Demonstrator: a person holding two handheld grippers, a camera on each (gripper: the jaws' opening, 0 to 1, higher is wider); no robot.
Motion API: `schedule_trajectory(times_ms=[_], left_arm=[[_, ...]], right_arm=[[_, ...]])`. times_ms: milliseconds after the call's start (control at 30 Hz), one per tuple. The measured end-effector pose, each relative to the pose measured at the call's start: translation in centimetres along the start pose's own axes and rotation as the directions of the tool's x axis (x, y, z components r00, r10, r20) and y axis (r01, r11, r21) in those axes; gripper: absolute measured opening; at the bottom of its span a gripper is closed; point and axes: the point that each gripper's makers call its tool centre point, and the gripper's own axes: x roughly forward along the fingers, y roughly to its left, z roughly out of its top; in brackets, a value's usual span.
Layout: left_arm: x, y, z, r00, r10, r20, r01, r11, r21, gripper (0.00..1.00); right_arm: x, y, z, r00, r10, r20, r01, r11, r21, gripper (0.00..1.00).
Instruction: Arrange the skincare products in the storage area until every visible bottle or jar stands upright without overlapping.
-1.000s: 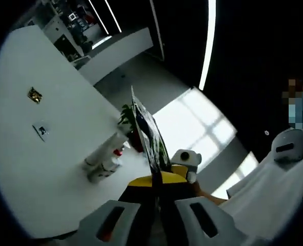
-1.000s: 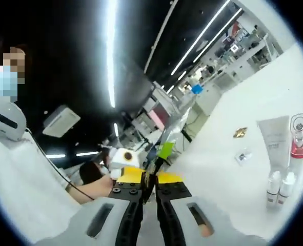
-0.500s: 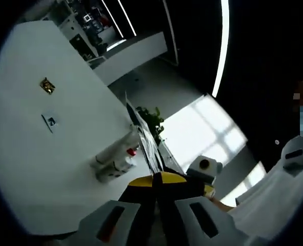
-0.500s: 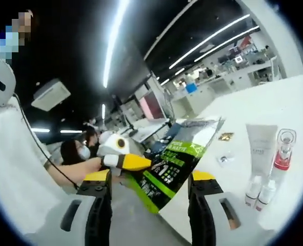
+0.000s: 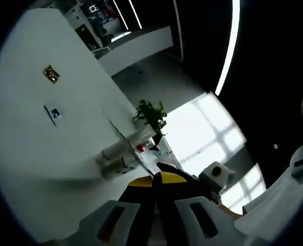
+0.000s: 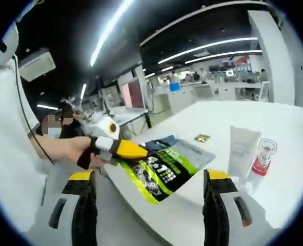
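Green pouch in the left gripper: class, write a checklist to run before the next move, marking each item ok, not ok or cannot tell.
1. Left gripper shut on the green pouch: ok.
2. Right gripper open, free to work: ok.
3. White tube upright: ok.
4. Red-based bottle upright, not overlapping the tube: ok.
5. Pouch fully supported by the white table: cannot tell.
6. Gold packet clear of the pouch: ok.

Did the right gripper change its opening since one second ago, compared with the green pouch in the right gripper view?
Yes. The right gripper was shut on the green pouch; now it is open, apart from the pouch, which the left gripper holds.
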Motion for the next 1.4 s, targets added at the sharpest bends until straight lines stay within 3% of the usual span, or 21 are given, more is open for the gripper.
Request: schedule_trajectory(times_ms=[300, 567, 633, 800, 900, 1100, 1400], left_arm=[[0.2, 1.8, 0.2, 0.999, 0.035, 0.001, -0.035, 0.999, -0.001, 0.00], [1.2, 4.4, -0.7, 0.994, 0.106, -0.021, -0.106, 0.994, -0.002, 0.00], [1.7, 4.7, -0.9, 0.993, 0.115, -0.038, -0.114, 0.993, 0.023, 0.00], [2.6, 5.8, -1.0, 0.989, 0.142, -0.052, -0.139, 0.989, 0.045, 0.00], [3.3, 6.7, -1.0, 0.986, 0.153, -0.059, -0.150, 0.987, 0.055, 0.00], [3.8, 8.7, -2.0, 0.973, 0.201, -0.117, -0.191, 0.977, 0.092, 0.00], [3.5, 11.2, -3.5, 0.955, 0.258, -0.150, -0.245, 0.964, 0.099, 0.00]], right_arm=[[0.2, -0.6, -0.7, 0.997, -0.063, -0.049, 0.059, 0.996, -0.069, 0.99], [-0.2, -0.7, -0.9, 0.996, -0.055, -0.071, 0.049, 0.995, -0.081, 0.99], [-0.5, -1.2, -1.0, 0.993, -0.079, -0.090, 0.070, 0.993, -0.098, 1.00], [-1.5, -3.0, -1.1, 0.987, -0.142, -0.080, 0.138, 0.989, -0.051, 1.00], [-2.0, -4.0, -1.2, 0.979, -0.184, -0.083, 0.179, 0.982, -0.068, 1.00], [-3.2, -5.1, -1.9, 0.972, -0.220, -0.087, 0.216, 0.975, -0.050, 1.00], [-4.4, -6.2, -3.5, 0.960, -0.263, -0.093, 0.265, 0.964, 0.013, 1.00]])
